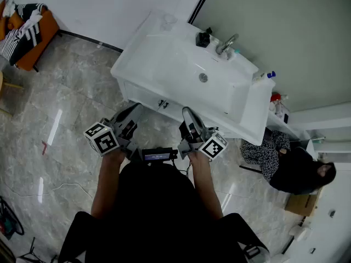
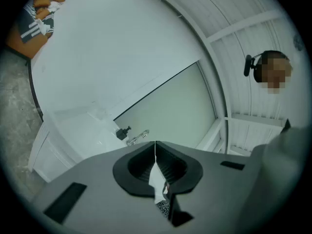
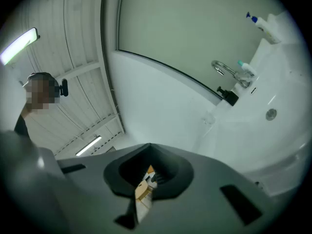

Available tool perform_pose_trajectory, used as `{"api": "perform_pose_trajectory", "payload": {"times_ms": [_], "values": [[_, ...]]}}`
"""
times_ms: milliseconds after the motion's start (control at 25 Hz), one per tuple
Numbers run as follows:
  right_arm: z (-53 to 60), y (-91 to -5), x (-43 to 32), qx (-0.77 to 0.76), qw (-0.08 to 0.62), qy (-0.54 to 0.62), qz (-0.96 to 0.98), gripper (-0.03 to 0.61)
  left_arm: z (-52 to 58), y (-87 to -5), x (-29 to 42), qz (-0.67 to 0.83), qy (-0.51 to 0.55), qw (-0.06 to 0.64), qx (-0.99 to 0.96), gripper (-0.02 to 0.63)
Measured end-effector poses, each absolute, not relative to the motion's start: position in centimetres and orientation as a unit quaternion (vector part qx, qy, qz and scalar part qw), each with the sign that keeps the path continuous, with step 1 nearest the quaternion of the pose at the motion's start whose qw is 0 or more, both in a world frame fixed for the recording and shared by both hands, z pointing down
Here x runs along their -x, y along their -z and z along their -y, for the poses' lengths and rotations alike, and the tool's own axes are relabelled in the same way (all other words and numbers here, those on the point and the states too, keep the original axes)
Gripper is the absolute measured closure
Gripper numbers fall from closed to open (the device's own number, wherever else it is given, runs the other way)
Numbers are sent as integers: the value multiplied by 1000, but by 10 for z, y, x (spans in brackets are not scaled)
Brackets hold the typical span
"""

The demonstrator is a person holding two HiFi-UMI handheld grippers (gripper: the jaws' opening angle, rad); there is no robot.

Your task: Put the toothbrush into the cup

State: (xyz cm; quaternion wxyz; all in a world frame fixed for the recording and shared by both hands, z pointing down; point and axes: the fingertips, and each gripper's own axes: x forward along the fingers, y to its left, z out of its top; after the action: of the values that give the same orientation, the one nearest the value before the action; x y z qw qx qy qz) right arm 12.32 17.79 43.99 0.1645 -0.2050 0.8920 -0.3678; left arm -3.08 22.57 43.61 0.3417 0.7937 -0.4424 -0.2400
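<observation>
Your left gripper (image 1: pixel 136 109) and right gripper (image 1: pixel 187 113): jaws together, empty. A clear, colourless cup (image 1: pixel 168 21) stands on a corner of the sink (image 1: pixel 127 64).

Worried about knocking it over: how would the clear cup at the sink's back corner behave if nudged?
The clear cup looks see-through and thin-walled, so it is probably light and breakable. It sits on the glossy white top of the sink close to a corner, so a push would likely make it slide or tip, possibly off the edge.
</observation>
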Motion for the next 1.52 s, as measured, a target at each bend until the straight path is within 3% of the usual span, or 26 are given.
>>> {"api": "perform_pose_trajectory", "payload": {"times_ms": [1280, 1520], "values": [[-174, -433, -93, 303, 149, 331, -881, 567, -220, -434, 76, 392, 257, 342, -814, 603], [-163, -437, -90, 299, 146, 336, -881, 535, -206, -436, 73, 390, 244, 339, -821, 603]]}}
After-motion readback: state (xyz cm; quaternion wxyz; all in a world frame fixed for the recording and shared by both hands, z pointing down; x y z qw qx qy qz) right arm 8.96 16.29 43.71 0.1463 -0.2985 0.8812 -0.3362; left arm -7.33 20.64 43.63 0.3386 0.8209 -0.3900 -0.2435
